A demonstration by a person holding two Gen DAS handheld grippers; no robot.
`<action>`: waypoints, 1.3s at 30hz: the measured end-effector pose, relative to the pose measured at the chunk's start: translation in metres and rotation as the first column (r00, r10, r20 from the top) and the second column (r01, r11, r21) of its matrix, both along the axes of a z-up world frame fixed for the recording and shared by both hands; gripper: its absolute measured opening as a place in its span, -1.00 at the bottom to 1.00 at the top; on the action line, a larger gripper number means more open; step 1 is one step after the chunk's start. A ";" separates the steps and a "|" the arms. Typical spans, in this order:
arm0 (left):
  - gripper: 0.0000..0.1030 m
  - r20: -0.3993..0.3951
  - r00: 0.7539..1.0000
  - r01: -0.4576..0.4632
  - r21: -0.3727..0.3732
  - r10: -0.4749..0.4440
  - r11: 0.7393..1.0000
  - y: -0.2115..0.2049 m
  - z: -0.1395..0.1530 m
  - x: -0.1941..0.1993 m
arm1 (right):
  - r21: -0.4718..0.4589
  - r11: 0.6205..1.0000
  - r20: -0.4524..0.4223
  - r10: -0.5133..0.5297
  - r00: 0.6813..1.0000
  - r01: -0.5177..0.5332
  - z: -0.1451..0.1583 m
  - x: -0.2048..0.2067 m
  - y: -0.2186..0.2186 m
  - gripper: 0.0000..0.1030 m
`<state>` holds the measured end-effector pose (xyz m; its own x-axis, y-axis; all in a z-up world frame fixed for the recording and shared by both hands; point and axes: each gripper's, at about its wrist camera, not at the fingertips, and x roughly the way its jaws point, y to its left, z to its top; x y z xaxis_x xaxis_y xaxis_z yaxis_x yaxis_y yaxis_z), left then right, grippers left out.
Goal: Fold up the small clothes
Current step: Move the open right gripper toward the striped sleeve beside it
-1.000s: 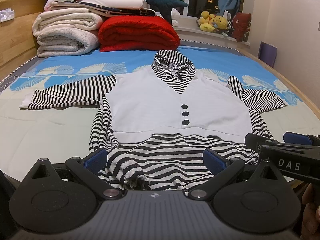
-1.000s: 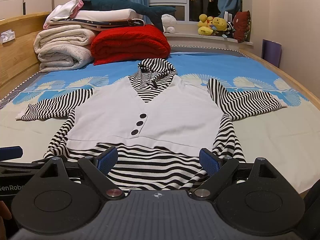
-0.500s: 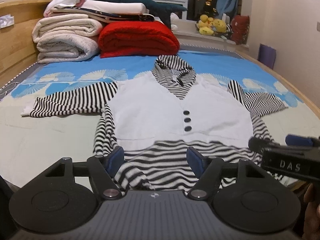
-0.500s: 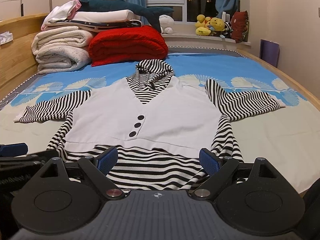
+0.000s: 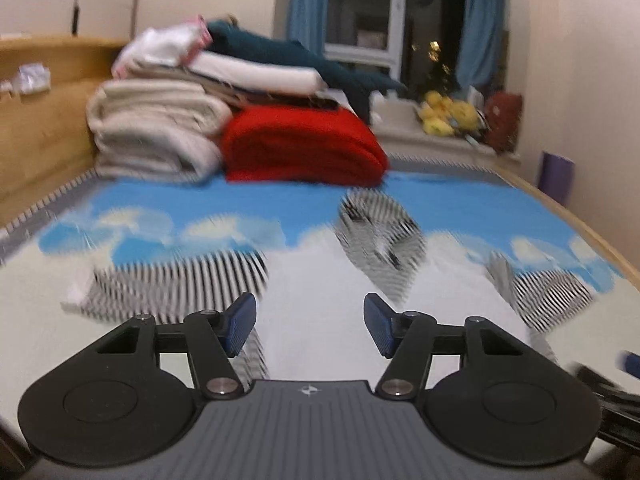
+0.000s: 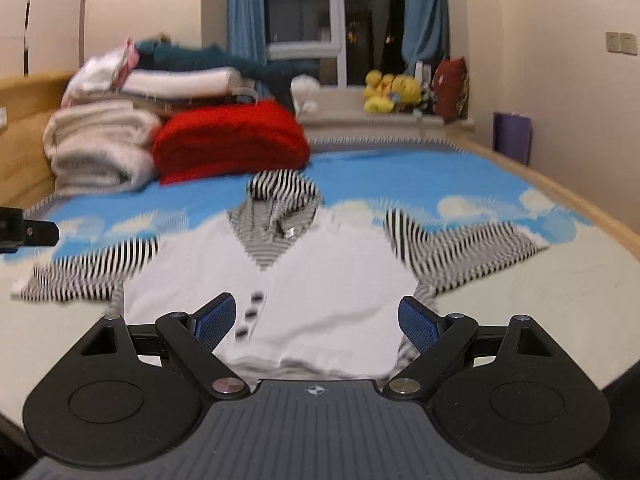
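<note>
Both tools over the hoodie's near hem, nothing gripped.
Hoodie (image 6: 320, 280) lies flat mid-bed (image 6: 500, 320), hood toward the headboard stack, sleeves out toward the side edges. Left tool (image 5: 310, 326) has just been closing, now part-open, no cloth between its pads. Right tool (image 6: 316, 322) wide apart, empty.

Hooded top (image 6: 320, 280) lies flat at frame centre on the bed (image 6: 520, 320), sleeves spread left and right. Behind it, upper left: stacked blankets (image 6: 100, 148); plush toys (image 6: 390, 90) on the windowsill (image 6: 400, 120), upper right.
</note>
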<state>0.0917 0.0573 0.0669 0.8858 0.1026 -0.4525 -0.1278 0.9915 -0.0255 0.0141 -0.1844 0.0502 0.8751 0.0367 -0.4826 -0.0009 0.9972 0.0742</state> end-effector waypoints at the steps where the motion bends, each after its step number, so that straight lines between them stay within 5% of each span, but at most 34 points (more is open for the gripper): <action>1: 0.27 0.018 1.000 -0.017 0.018 0.016 1.000 0.008 0.004 0.011 | -0.004 1.000 0.015 0.002 1.000 -0.002 0.006 0.002 -0.004 0.73; 7: 0.38 -0.028 0.999 -0.021 0.149 0.026 0.989 0.062 0.001 0.114 | -0.059 0.998 0.090 0.035 0.995 -0.030 0.053 0.034 -0.022 0.78; 12: 0.37 -0.150 0.984 -0.092 0.052 0.099 0.994 0.132 -0.029 0.178 | -0.067 0.997 0.133 0.052 0.990 -0.044 0.083 0.088 -0.027 0.79; 17: 0.37 -0.263 0.923 -0.281 0.037 0.281 0.959 0.216 -0.072 0.201 | -0.047 0.997 0.122 0.063 0.991 -0.058 0.095 0.159 -0.013 0.79; 21: 0.37 -0.327 0.867 -0.419 -0.071 0.376 0.905 0.284 -0.088 0.199 | 0.011 0.991 0.100 0.134 0.986 -0.136 0.091 0.213 0.008 0.76; 24: 0.36 -0.390 0.808 -0.528 -0.144 0.442 0.837 0.328 -0.105 0.192 | 0.048 0.985 0.094 0.162 0.982 -0.167 0.076 0.240 0.017 0.62; 28: 0.36 -0.448 0.733 -0.635 -0.183 0.512 0.750 0.365 -0.125 0.181 | 0.068 0.980 -0.023 0.188 0.982 -0.186 0.041 0.259 0.026 -0.15; 35: 0.35 -0.526 0.644 -0.746 -0.270 0.556 0.609 0.407 -0.159 0.177 | 0.079 0.972 -0.039 0.226 0.973 -0.223 0.035 0.294 0.027 -0.19; 37: 0.28 -0.534 0.634 -0.757 -0.279 0.560 0.591 0.408 -0.164 0.178 | 0.084 0.975 -0.064 0.210 0.976 -0.205 0.029 0.302 0.020 -0.19; 38: 0.01 -0.526 0.634 -0.756 -0.267 0.567 0.598 0.406 -0.164 0.179 | 0.093 0.977 -0.080 0.200 0.977 -0.192 0.026 0.305 0.016 -0.19; 39: -0.60 -0.525 0.639 -0.747 -0.251 0.562 0.616 0.404 -0.163 0.183 | 0.103 0.979 -0.094 0.188 0.978 -0.178 0.024 0.309 0.011 -0.19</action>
<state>0.2748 0.4610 -0.0958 0.4074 0.3113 -0.8586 -0.8270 0.5246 -0.2022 0.3231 -0.1736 0.0745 0.7954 0.2405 -0.5564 -0.1700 0.9696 0.1760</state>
